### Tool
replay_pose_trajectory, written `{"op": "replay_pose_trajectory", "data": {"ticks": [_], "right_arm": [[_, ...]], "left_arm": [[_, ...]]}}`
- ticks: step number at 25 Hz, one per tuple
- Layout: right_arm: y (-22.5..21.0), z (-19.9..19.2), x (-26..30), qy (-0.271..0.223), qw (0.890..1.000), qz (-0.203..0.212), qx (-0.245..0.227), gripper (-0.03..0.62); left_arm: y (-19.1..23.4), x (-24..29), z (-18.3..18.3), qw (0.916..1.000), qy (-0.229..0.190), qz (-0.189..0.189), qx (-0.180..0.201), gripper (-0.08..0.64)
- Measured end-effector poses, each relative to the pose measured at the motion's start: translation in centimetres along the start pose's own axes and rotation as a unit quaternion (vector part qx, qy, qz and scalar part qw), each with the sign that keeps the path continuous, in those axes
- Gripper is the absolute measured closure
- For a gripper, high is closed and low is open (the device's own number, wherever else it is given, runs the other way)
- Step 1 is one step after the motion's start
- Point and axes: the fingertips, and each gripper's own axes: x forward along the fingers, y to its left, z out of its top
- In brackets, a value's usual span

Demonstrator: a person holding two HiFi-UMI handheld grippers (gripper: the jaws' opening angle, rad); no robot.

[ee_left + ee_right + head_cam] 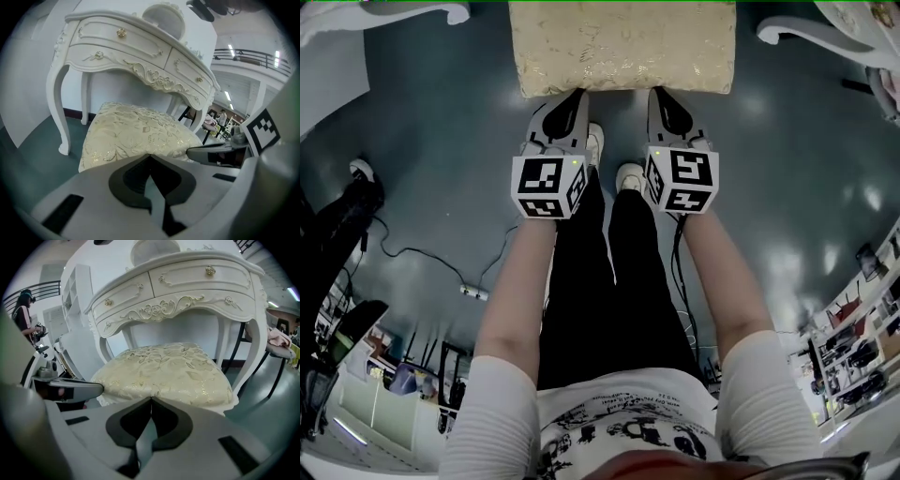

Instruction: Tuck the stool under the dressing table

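The stool (622, 45) has a cream cushion with a gold floral pattern and stands at the top of the head view, its near edge toward me. In both gripper views the stool (136, 133) (164, 373) sits in front of the white carved dressing table (140, 51) (187, 284), part of the cushion below its drawers. My left gripper (577, 94) and right gripper (657, 93) are both shut, tips against the cushion's near edge. Nothing is held between the jaws.
The dark glossy floor (431, 141) surrounds the stool. White table legs (60, 112) (251, 352) flank the seat. A cable and power strip (473, 292) lie on the floor at my left. A chair with pink cloth (279, 341) stands at right.
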Motion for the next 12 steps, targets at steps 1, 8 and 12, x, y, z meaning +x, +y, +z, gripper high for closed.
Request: {"op": "replay_pose_trajectory", "data": {"ticks": [1, 8, 12], "right_arm": [[-0.2, 0.5, 0.7, 0.000, 1.000, 0.002, 0.007, 0.575], [-2.9, 4.2, 3.0, -0.006, 1.000, -0.014, 0.016, 0.575], [-3.7, 5.8, 4.1, -0.013, 1.000, -0.020, 0.003, 0.575]], "left_arm": [[0.4, 0.6, 0.5, 1.0000, 0.000, -0.004, -0.008, 0.540], [0.6, 4.1, 4.1, 0.9998, -0.010, -0.018, -0.003, 0.540], [1.1, 5.5, 5.8, 0.9993, -0.017, -0.029, -0.019, 0.540]]}}
